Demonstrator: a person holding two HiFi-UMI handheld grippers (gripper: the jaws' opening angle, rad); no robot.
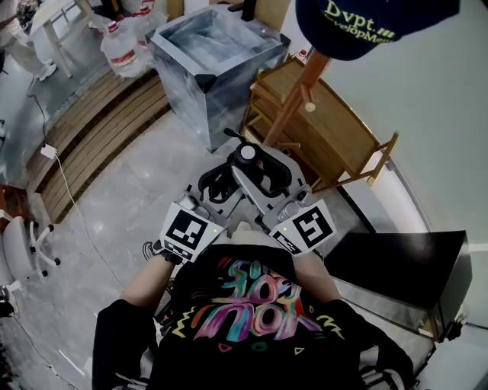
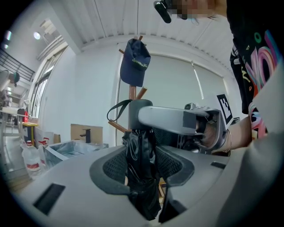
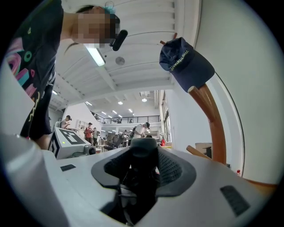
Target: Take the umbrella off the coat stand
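The left gripper [image 1: 223, 185] has its 2 jaws pressed on the folded black umbrella [image 2: 142, 164], whose bundled fabric stands upright between the pads. In the head view the umbrella sits between both grippers, close in front of the person's chest and apart from the wooden coat stand [image 1: 296, 100]. The right gripper [image 1: 268, 177] is clamped on the umbrella's upper end. A navy cap [image 1: 366, 23] hangs atop the stand.

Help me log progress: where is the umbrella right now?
The folded black umbrella is clamped by the left gripper and the right gripper at the head view's centre, just below-left of the wooden coat stand.
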